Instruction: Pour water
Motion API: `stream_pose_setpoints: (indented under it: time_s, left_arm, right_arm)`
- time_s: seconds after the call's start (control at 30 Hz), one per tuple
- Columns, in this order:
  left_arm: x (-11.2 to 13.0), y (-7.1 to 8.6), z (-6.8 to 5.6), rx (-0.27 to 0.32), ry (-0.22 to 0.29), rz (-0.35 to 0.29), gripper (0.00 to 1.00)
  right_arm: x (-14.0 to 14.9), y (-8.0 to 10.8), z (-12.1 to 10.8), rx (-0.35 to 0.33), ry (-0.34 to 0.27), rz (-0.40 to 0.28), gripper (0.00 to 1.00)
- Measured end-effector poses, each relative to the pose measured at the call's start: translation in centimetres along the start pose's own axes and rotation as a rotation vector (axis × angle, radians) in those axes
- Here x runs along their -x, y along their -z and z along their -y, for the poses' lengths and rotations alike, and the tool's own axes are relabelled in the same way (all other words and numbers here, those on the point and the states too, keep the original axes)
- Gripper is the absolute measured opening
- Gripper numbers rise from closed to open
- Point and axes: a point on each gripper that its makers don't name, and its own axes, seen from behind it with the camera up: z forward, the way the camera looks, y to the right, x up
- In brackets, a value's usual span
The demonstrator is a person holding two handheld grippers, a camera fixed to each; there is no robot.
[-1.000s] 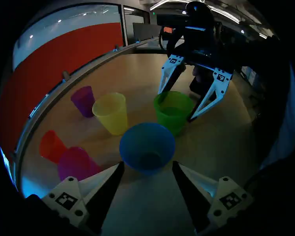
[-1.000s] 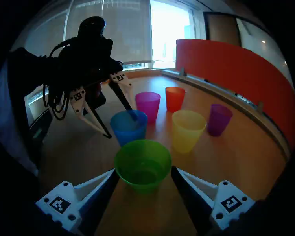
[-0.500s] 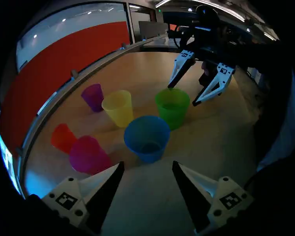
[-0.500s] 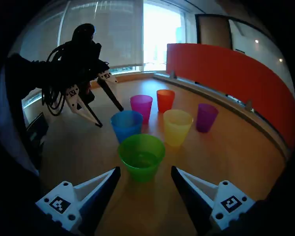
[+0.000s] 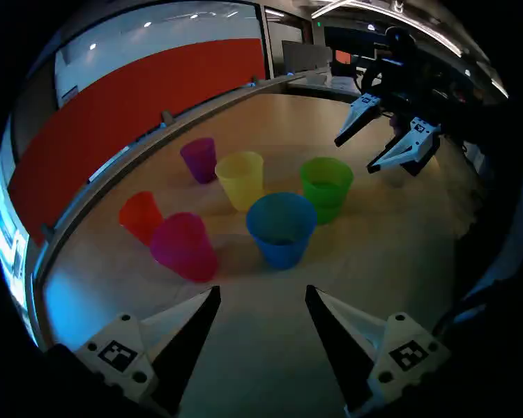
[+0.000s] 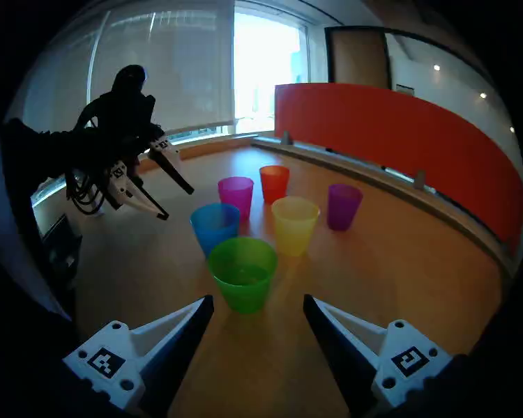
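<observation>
Green cup (image 6: 242,273) with liquid inside stands on wooden table (image 6: 401,279) just ahead of right gripper (image 6: 258,298), fingers spread, empty; blue cup (image 5: 282,228) ahead of left gripper (image 5: 261,289), likewise spread, holding nothing

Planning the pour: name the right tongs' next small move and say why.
Probably ease the right tongs forward until the green cup sits between them, then close. They stand open, just short of the upright cup, which seems to hold liquid; the blue cup stands beside it.
</observation>
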Motion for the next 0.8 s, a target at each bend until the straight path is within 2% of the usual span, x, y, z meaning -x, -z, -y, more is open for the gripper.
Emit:
stream_pose_setpoints:
  time_s: [0.17,0.5,0.67,0.8]
  left_arm:
    - [0.0,0.7,1.4,-0.068,0.051,-0.035,0.90]
    - [-0.3,3.3,4.1,-0.239,0.146,-0.143,0.90]
    - [-0.4,4.4,5.3,-0.320,0.171,-0.186,0.90]
    - [-1.1,5.5,6.3,-0.383,0.178,-0.235,0.90]
  right_arm:
    - [-0.6,0.6,-0.6,0.038,-0.026,-0.026,1.00]
    - [-2.0,1.6,-1.9,0.116,-0.053,-0.080,1.00]
    - [-3.2,2.1,-2.5,0.163,-0.052,-0.111,1.00]
    - [-5.2,2.8,-3.4,0.213,-0.060,-0.168,1.00]
